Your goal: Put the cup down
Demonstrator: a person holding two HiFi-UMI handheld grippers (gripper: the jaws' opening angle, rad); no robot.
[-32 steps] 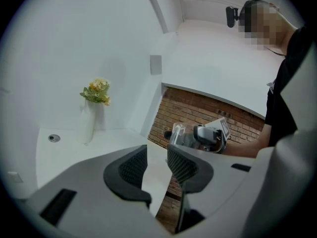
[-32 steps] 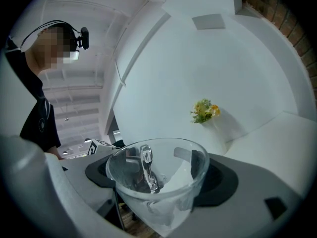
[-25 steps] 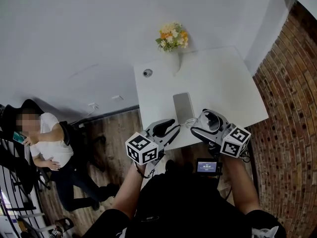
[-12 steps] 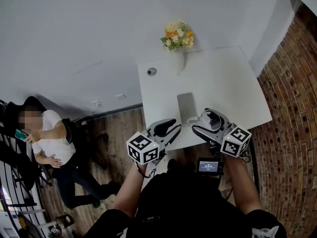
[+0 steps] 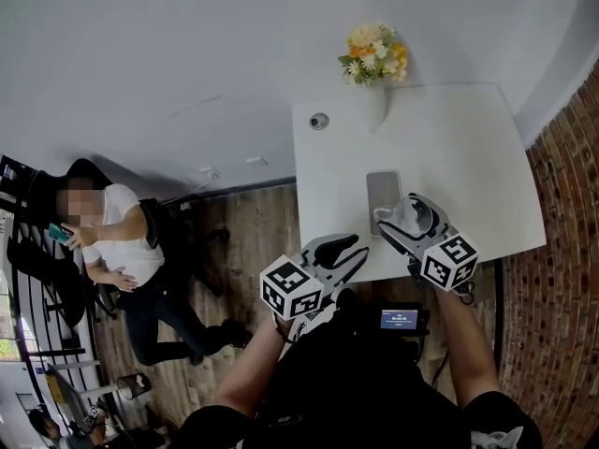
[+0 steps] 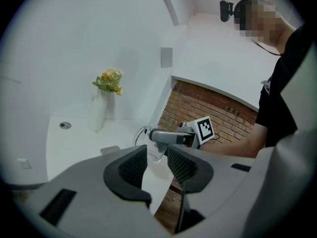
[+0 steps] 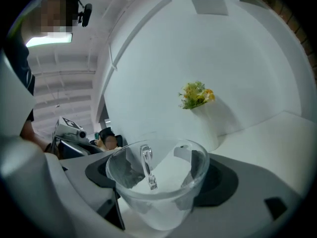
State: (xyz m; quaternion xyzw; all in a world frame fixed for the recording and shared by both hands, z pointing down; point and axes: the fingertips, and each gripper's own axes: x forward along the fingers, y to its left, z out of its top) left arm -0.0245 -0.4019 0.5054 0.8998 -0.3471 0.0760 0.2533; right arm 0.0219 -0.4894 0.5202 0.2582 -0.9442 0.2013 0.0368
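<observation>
While the left gripper hangs just off the near edge of the white table, its jaws a little apart with nothing between them, the right gripper has its jaws spread wide, pressed on the sides of a clear glass cup. The cup is upright, handle pointing away from the holder. Against a second ago, the right gripper has come lower and further in over the table. The cup is now just right of the phone, by its near end, where before it hung at the table's edge. Whether its base touches the top cannot be told. The left gripper has hardly shifted. The flowers stand at the far edge as before.
</observation>
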